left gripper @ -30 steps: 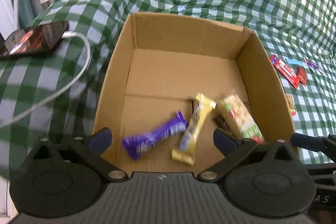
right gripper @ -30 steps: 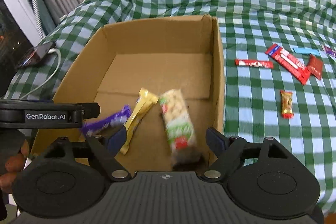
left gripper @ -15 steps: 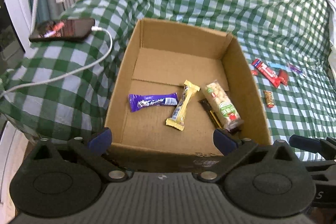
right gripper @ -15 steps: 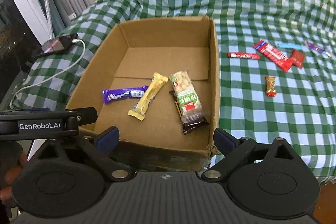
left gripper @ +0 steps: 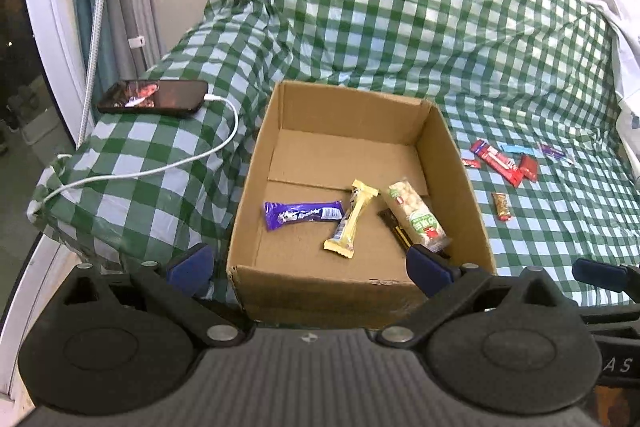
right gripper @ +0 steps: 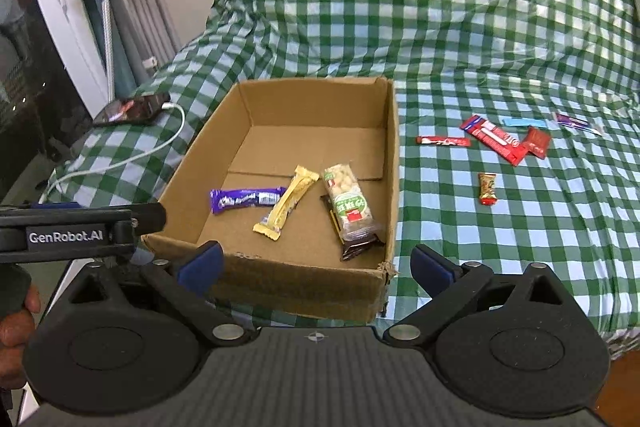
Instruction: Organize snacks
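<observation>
An open cardboard box [left gripper: 460, 167] [right gripper: 392, 147] sits on a green checked cloth. Inside lie a purple bar [left gripper: 302, 215] [right gripper: 246, 199], a yellow bar [left gripper: 354, 219] [right gripper: 288, 203], a clear nut bar [left gripper: 418, 221] [right gripper: 348, 201] and a dark bar [right gripper: 358, 245] under it. Several small snacks lie right of the box, among them a long red pack [left gripper: 496, 163] [right gripper: 494, 139] and a small brown-red one [left gripper: 502, 206] [right gripper: 487, 189]. My left gripper [left gripper: 310, 267] and right gripper [right gripper: 316, 263] are open and empty, both held back from the box's near wall.
A phone [left gripper: 154, 98] [right gripper: 132, 109] with a white cable [left gripper: 160, 169] lies on the cloth left of the box. A window frame and pole [left gripper: 94, 39] stand at far left. The cloth's front edge drops off just before the grippers.
Both grippers have pulled back and up from over the box. The snacks inside have settled and lie still.
</observation>
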Tool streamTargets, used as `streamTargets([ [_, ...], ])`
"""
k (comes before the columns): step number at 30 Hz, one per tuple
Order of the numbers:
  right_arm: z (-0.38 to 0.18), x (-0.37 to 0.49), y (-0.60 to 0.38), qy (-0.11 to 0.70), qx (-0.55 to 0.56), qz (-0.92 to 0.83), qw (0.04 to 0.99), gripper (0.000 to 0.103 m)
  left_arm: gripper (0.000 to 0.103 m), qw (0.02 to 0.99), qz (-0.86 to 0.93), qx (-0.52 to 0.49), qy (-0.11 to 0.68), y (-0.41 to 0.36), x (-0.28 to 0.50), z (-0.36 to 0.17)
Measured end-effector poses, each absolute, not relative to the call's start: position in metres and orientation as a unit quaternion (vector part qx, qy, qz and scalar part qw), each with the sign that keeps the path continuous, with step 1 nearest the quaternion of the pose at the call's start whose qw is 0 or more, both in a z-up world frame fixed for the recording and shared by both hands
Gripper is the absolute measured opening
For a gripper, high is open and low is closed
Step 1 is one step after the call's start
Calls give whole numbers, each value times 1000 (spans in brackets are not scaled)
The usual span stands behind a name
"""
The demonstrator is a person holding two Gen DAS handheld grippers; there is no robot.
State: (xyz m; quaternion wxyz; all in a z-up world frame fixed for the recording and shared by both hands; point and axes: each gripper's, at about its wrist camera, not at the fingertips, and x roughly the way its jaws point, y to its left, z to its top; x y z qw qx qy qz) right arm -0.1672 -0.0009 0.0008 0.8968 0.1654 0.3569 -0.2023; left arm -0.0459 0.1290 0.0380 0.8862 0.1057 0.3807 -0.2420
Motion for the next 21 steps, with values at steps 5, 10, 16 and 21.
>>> streamTargets([
  [5, 7, -177, 4, 344, 168, -206, 901, 100, 103, 887, -250, 119, 369, 128, -59, 42],
  [10, 11, -182, 9, 336, 166, -205, 904, 100, 103, 890, -251, 116, 364, 131, -65, 46],
  [16, 15, -186, 13, 330, 163, -204, 907, 100, 103, 893, -250, 115, 357, 135, -69, 50],
  [21, 17, -190, 15, 325, 161, -206, 909, 100, 103, 895, -251, 114, 352, 137, -73, 54],
])
